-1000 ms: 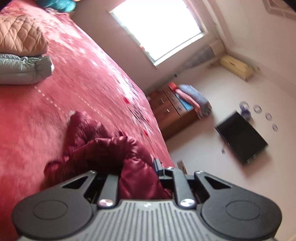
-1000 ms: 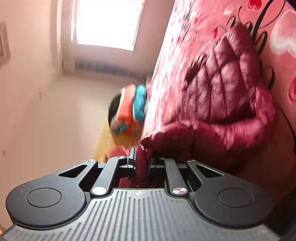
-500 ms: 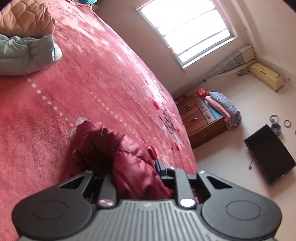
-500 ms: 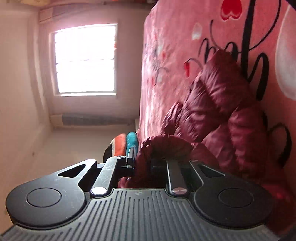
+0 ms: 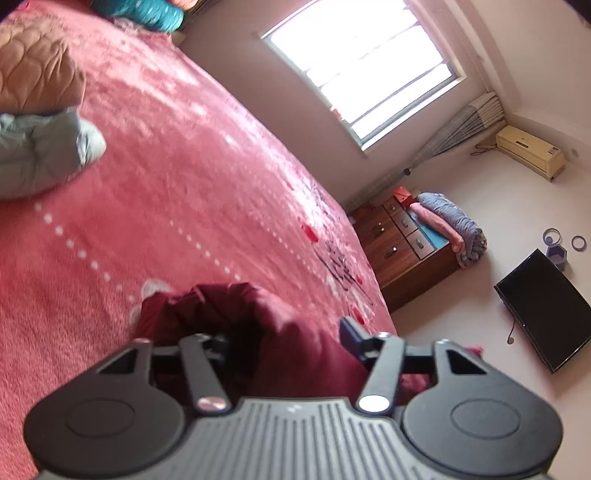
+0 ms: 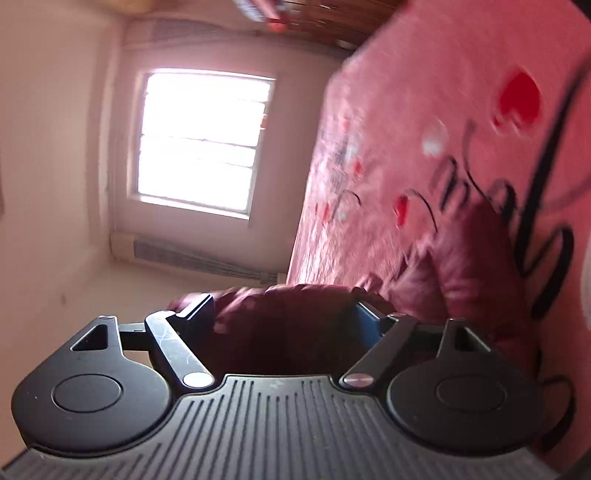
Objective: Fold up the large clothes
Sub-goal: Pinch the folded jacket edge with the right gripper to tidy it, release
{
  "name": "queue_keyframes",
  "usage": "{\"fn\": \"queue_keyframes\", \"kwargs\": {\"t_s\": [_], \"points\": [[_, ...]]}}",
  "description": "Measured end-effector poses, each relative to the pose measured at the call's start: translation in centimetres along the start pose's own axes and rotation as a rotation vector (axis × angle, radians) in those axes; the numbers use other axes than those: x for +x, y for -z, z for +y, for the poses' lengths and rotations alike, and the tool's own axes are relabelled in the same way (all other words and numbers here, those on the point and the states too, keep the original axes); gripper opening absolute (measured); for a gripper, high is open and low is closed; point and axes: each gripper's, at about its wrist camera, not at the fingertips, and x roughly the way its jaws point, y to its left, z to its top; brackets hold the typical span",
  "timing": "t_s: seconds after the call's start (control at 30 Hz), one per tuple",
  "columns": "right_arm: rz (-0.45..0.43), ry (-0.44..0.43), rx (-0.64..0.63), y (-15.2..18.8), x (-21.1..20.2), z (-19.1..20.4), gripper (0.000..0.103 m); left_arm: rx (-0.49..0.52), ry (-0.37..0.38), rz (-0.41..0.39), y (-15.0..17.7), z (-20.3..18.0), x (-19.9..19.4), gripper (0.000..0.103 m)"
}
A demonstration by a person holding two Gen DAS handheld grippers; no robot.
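A dark red puffy jacket point(image 5: 291, 347) lies bunched on the pink bedspread point(image 5: 192, 184), near the bed's edge. My left gripper point(image 5: 280, 332) is right over it, jaws opening. A fold of the jacket sits loosely between the fingers, and the blue pad point(image 5: 349, 330) stands clear of the cloth. In the right wrist view the same jacket point(image 6: 465, 266) lies on the bedspread point(image 6: 424, 110) with hearts and black script. My right gripper point(image 6: 282, 314) is spread wide and still opening. Jacket fabric bulges in the gap between its fingers without being pinched.
A brown quilted garment point(image 5: 33, 70) rests on a folded pale blue one point(image 5: 40, 155) at the far left of the bed, with a teal item point(image 5: 144, 14) beyond them. A wooden dresser point(image 5: 395, 251) with folded blankets stands past the bed's edge, near a black screen point(image 5: 546, 314).
Both grippers were pinched shut on folds of the jacket; now both have spread their jaws and let go. Both came down closer to the bed, and the jacket has slumped onto it.
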Motion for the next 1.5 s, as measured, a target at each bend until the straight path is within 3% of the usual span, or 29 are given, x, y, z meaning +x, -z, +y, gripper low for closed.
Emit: {"fn": "queue_keyframes", "kwargs": {"t_s": [0.27,0.4,0.63,0.87,1.03,1.13,1.2,1.3,1.4,1.5], "points": [[-0.049,0.260,-0.522,1.3,1.3,3.8,0.102,0.177,-0.038,-0.082,-0.6,-3.2,-2.0,0.080],[0.026,0.392,-0.738,3.4,3.7,4.0,0.102,0.268,-0.058,-0.110,-0.4,-4.7,-3.6,0.082],[0.092,0.493,-1.015,7.3,6.8,4.3,0.101,0.350,-0.123,-0.078,3.0,-4.5,-5.4,0.086],[0.148,0.568,-1.110,8.7,8.3,3.6,0.102,0.358,-0.162,0.004,6.9,-3.2,-5.3,0.086],[0.226,0.632,-1.073,8.6,9.2,2.0,0.100,0.360,-0.177,0.051,8.7,-3.0,-5.1,0.086],[0.241,0.638,-1.024,8.0,9.5,1.0,0.080,0.365,-0.180,0.067,9.6,-3.1,-5.2,0.086],[0.239,0.642,-1.000,7.6,9.3,0.9,0.055,0.356,-0.180,0.074,10.1,-3.2,-5.1,0.086],[0.220,0.646,-0.979,7.5,8.6,1.6,0.028,0.358,-0.177,0.080,10.5,-3.5,-5.1,0.086],[0.162,0.654,-0.970,7.0,7.6,2.1,0.016,0.362,-0.169,0.076,10.9,-4.2,-5.2,0.086],[0.104,0.672,-0.949,6.3,6.3,2.3,0.014,0.378,-0.162,0.073,11.2,-5.0,-5.4,0.086]]}}
